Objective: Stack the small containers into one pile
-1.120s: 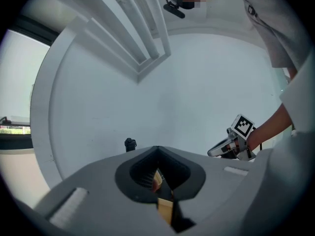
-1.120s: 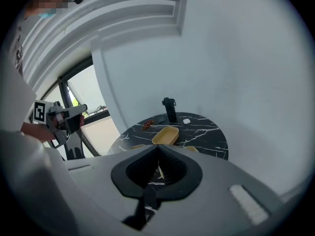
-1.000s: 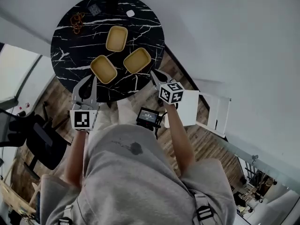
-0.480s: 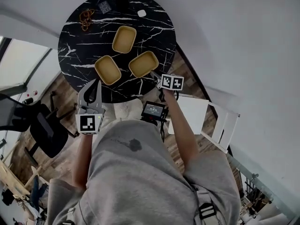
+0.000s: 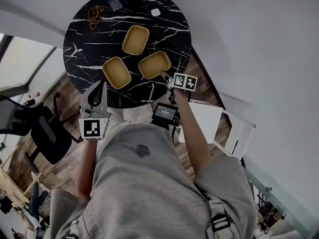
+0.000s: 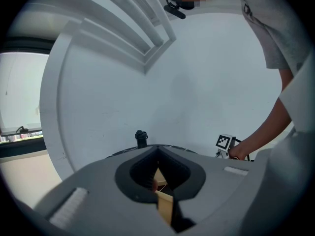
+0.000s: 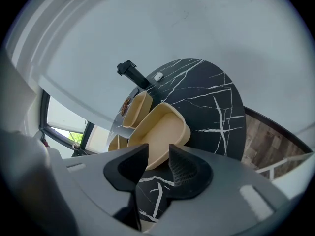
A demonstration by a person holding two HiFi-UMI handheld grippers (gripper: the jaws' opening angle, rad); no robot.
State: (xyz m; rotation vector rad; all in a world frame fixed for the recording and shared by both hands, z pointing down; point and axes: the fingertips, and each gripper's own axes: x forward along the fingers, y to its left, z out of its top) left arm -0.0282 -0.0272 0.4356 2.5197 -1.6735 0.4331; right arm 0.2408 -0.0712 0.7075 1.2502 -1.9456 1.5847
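**Right tongs open at the nearest rim**

Head view: three tan containers (image 5: 136, 40) lie apart on the marble table (image 5: 79, 34), upper centre. The right tongs (image 5: 167, 77) reach the lower-right container (image 5: 154, 64). A shallow bite on its rim could tip or skid it.

Left gripper view: the left tongs (image 6: 157, 181) are pressed together and empty.

Right gripper view: the right tongs (image 7: 157, 157) have just been opening. They stand wide astride the lower-right container's (image 7: 160, 129) near rim and do not pinch it.

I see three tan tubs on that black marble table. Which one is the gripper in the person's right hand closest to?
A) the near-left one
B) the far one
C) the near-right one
C: the right gripper sits at the near edge of the near-right tub. Its jaws have just been opening and stand apart, with the tub's rim showing between them, not pressed.
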